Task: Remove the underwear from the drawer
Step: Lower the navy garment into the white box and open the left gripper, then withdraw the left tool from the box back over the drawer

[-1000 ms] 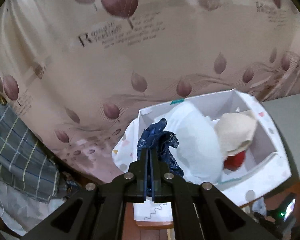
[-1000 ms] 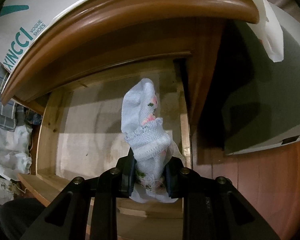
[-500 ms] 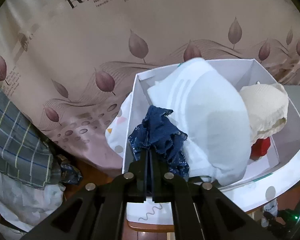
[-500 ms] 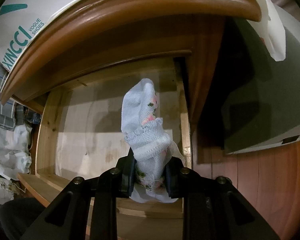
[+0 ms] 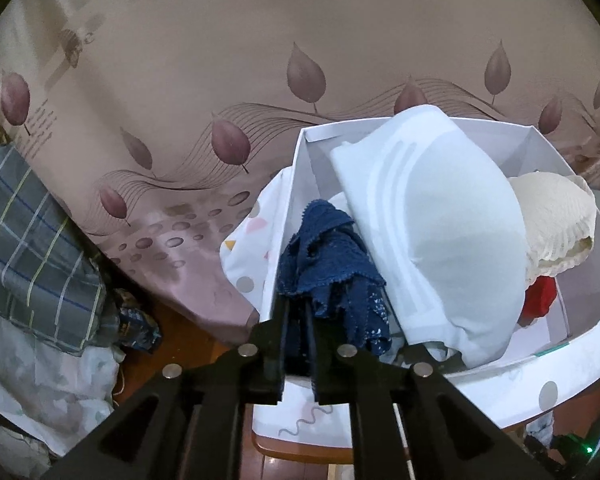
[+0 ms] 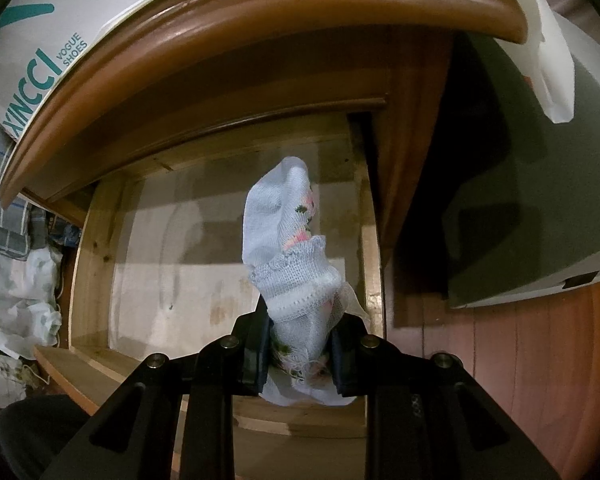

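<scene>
We list: bedspread (image 5: 148, 80), leaf-printed, behind all. Drawer (image 6: 228, 264), pulled open below its wooden top, floor bare. White box (image 5: 572, 288), holding a pale blue garment (image 5: 440, 232), a cream one (image 5: 556, 216), a red scrap (image 5: 540, 300). Navy underwear (image 5: 324, 256) draped at the box's near-left corner; our left gripper (image 5: 298, 316) has just been parting, the cloth loose between its jaws. Right gripper (image 6: 300, 344) above the drawer, clamped on white floral underwear (image 6: 288, 240).
</scene>
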Demonstrator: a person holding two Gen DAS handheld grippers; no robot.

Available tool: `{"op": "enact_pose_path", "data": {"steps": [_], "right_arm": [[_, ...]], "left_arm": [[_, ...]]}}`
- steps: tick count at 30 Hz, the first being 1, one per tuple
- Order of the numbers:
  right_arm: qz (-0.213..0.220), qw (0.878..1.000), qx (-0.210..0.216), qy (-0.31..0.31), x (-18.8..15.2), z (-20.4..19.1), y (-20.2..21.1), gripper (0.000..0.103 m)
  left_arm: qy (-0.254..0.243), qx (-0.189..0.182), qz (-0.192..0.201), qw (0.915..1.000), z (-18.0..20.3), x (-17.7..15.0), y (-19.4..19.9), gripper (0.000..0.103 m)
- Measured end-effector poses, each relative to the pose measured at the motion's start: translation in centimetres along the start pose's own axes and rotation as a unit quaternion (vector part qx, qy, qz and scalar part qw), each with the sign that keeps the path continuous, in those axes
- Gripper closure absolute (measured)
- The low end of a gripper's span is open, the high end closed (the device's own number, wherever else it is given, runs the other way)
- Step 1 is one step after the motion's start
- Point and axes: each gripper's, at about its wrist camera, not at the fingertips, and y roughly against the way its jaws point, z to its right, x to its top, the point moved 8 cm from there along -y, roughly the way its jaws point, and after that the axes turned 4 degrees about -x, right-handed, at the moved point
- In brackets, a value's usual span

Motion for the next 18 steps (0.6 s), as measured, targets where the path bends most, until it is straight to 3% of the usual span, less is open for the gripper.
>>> {"op": "enact_pose_path", "data": {"steps": [7,10,11,12,13,14,18], "right_arm": [[-0.001,1.000,-0.001,0.001,0.0,0.0,-0.1,0.081],[0.000,1.000,-0.003,0.001,0.0,0.0,-0.1,0.081],[0.000,1.000,-0.003,0.001,0.0,0.1,-0.1,0.081],[0.000,1.000,-0.003,0.001,0.0,0.0,-0.1,0.081],[-0.001,1.000,-0.003,0.001,0.0,0.0,-0.1,0.081],[-0.001,1.000,-0.004,0.001,0.0,0.0,-0.1,0.081],[0.000,1.000,-0.004,0.002,-0.1,0.0,-0.1,0.081]], "left_arm": [[-0.008,-0.005,0.001,1.0000,0.3,-0.6,1.0,0.085],[-0.005,-0.019,0.006,0.9998,0.6,-0.7,1.6,0.076],[-0.006,-0.018,0.009,0.9998,0.7,-0.7,1.9,0.067],[-0.007,-0.009,0.013,0.9998,0.6,-0.7,2.1,0.047],[-0.007,-0.004,0.020,0.9998,0.6,-0.6,2.5,0.040],[-0.007,-0.002,0.031,0.9995,0.5,-0.5,2.9,0.035],[0.013,-0.026,0.034,0.9990,-0.1,-0.2,3.6,0.035]]}}
